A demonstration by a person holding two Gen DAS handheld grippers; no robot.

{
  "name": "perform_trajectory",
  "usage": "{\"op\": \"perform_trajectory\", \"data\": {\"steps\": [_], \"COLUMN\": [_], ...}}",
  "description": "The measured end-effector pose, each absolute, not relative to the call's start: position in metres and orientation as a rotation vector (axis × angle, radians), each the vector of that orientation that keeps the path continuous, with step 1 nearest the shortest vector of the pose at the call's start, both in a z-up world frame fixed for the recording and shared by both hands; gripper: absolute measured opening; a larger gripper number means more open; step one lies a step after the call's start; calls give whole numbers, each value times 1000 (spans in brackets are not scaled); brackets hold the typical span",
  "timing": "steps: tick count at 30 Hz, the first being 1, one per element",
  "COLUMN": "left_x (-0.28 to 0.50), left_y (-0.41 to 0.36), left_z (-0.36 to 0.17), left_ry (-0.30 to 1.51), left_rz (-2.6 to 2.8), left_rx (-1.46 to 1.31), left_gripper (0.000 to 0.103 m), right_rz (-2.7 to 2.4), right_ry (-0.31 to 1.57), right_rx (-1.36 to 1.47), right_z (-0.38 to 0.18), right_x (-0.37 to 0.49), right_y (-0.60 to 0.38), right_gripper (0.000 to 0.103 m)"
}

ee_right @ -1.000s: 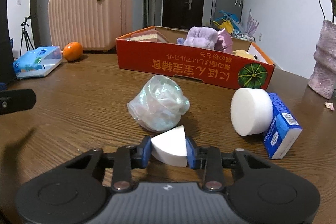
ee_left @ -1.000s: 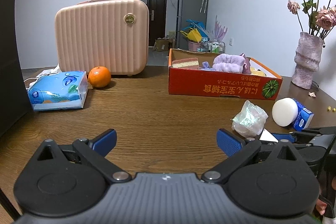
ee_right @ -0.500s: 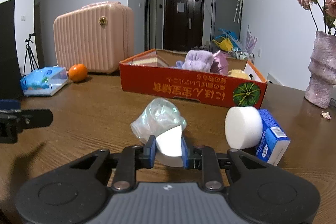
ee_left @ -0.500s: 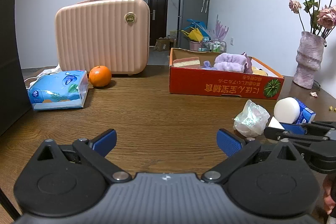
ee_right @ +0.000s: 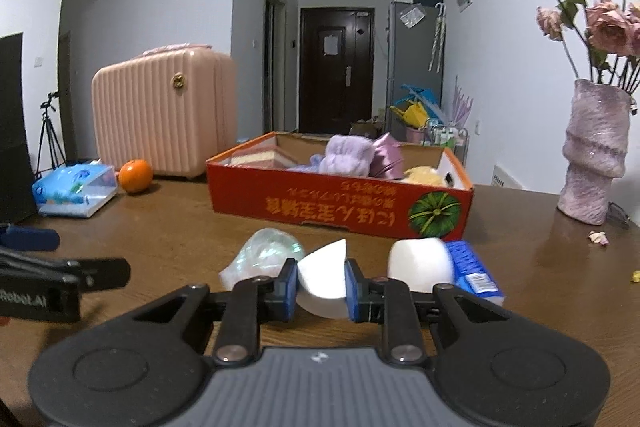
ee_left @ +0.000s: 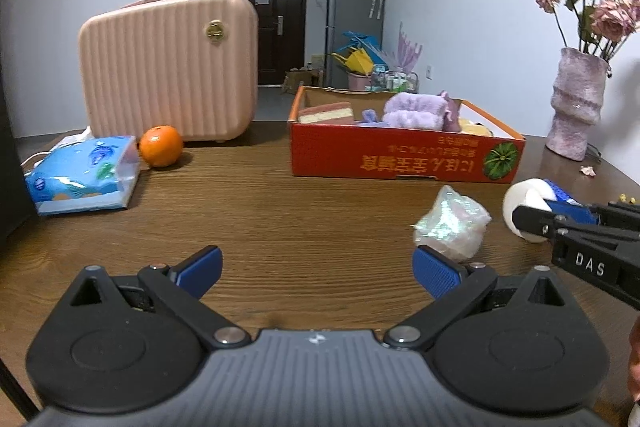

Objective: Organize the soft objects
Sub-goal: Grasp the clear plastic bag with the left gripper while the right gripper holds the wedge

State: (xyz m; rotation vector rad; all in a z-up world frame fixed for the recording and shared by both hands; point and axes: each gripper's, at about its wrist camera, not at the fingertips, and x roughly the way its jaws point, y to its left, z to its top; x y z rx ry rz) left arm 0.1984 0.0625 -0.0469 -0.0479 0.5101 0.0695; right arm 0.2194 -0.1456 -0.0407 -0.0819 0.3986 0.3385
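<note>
**White wedge held clear of the table**

Only the right wrist view shows the white foam wedge (ee_right: 323,277), pale and smooth, clenched between the right gripper (ee_right: 322,285) pads above the wooden table (ee_right: 168,227). The red cardboard box (ee_right: 340,203) beyond holds lilac plush and a layered sponge. The left gripper (ee_left: 318,269) hangs with jaws spread, grasping nothing.

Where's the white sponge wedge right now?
In the right wrist view the white sponge wedge is clamped in the right gripper, in front of the crinkly bag and the red box.
</note>
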Motion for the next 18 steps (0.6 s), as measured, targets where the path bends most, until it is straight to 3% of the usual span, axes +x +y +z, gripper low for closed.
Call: {"op": "perform_trajectory", "data": {"steps": [18], "left_x": [241], "left_y": [-10], "left_z": [-54], "left_ry": [523], "left_rz": [-9], "left_rx": [8], "left_gripper": [103], "right_rz": [260], "right_ry": [332], "right_rx": [-34], "right_z": [-30], "right_x": [233], "right_y": [-206], "right_gripper": [23]}}
